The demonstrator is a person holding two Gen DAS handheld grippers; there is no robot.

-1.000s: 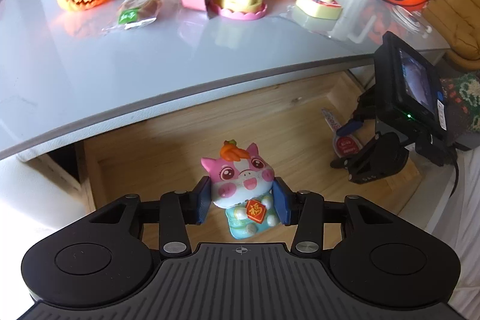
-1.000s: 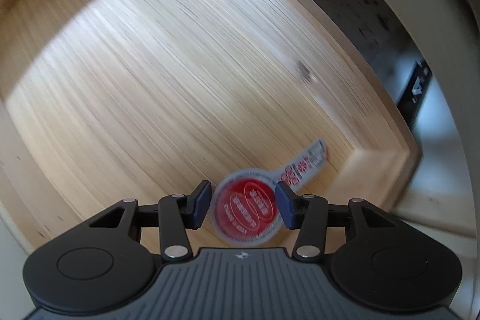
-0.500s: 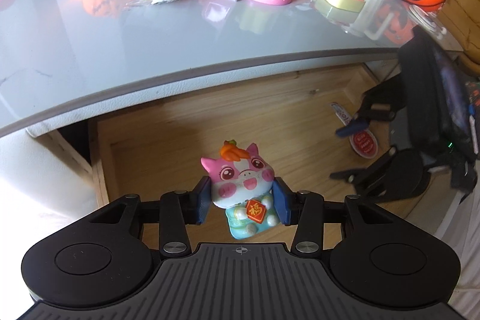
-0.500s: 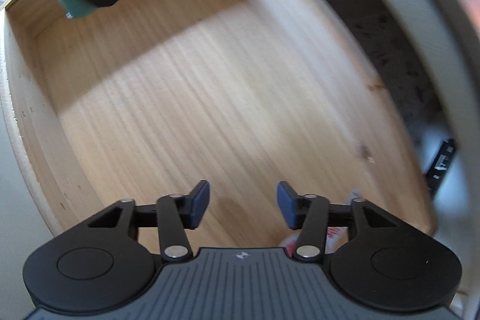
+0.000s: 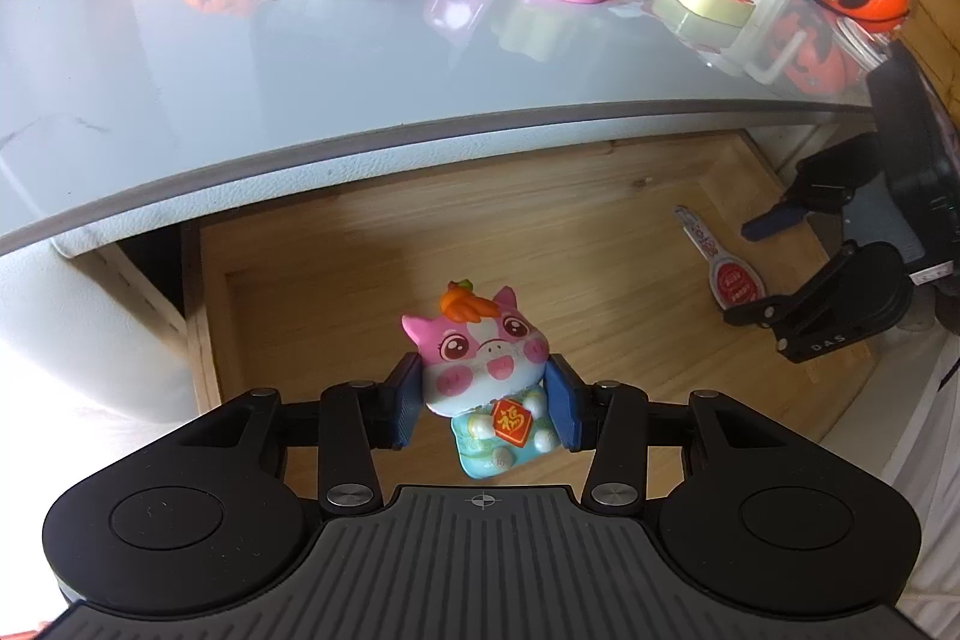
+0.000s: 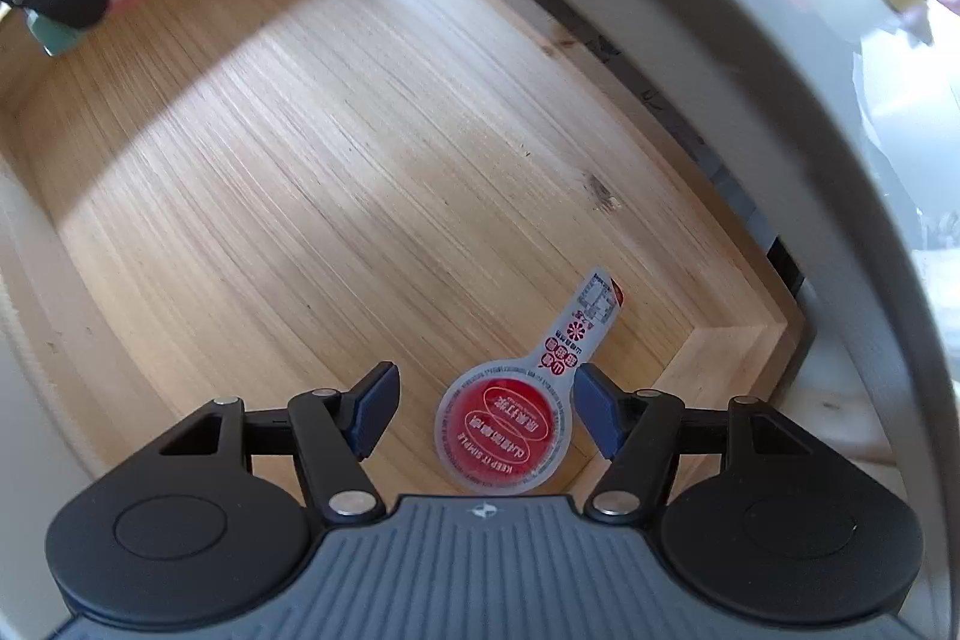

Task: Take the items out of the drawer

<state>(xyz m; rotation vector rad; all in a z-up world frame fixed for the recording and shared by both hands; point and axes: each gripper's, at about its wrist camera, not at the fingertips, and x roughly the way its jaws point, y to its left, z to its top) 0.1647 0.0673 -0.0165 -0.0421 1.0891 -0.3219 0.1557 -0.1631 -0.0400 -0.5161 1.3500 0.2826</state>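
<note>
Two risks worry me from here, and I take the bigger thing first. The drawer [image 5: 600, 232] stands open under the grey tabletop [image 5: 240, 88], whose edge overhangs its far side; if I lift my left gripper [image 5: 486, 403] straight toward the crowded top, I could knock the pig toy [image 5: 483, 370] against that lip. The toy is clamped by its cheeks between the blue pads, hanging clear above the drawer floor near the left wall, and such a soft, rounded body might squirm out.

My right gripper [image 6: 486, 415] has just been widening its jaws, and they now stand released around the flat red sauce packet [image 6: 501, 427], which lies in the drawer's right corner. It is thin, so the pads may close above it or just skid it into the wall.
</note>
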